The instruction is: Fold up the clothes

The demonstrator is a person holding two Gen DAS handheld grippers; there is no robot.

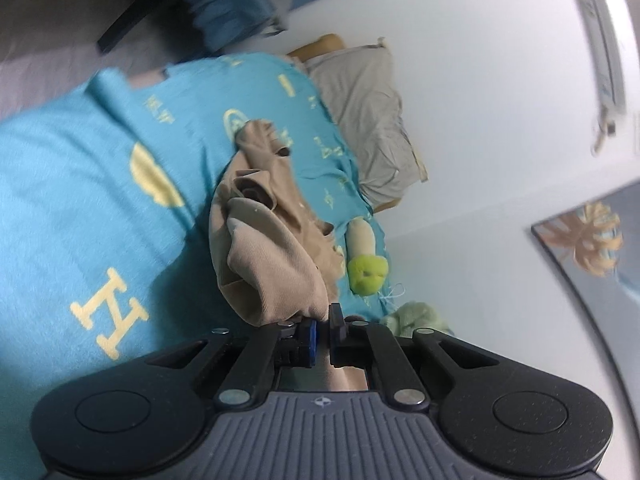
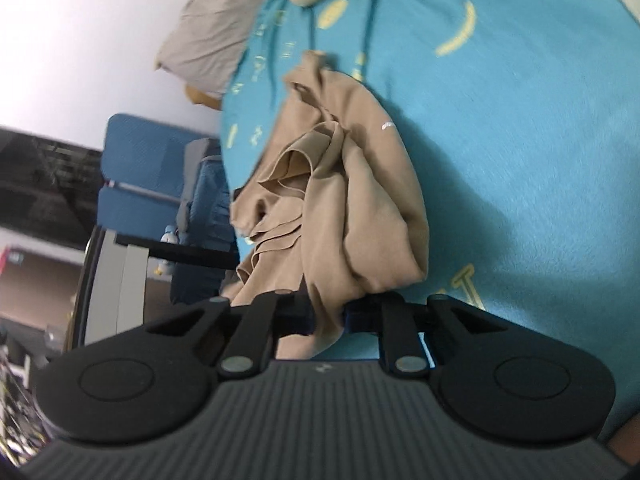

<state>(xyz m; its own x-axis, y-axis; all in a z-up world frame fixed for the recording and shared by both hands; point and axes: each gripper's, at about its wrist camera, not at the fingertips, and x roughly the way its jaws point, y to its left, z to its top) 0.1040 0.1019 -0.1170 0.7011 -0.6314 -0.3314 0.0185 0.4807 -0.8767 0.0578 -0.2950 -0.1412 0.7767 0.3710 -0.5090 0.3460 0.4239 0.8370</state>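
Observation:
A tan garment [image 1: 272, 240] hangs bunched and crumpled over a bed with a turquoise blanket [image 1: 80, 208] that has yellow letters. My left gripper [image 1: 323, 320] is shut on one edge of the tan garment, cloth pinched between its fingers. In the right wrist view the same tan garment [image 2: 352, 200] drapes in folds from my right gripper [image 2: 326, 312], which is shut on another edge. The turquoise blanket [image 2: 520, 140] fills the background behind it.
A grey pillow [image 1: 364, 120] lies at the head of the bed by a white wall. A green and beige plush toy [image 1: 366, 268] rests on the blanket. A blue chair [image 2: 140, 184] and dark furniture stand beside the bed.

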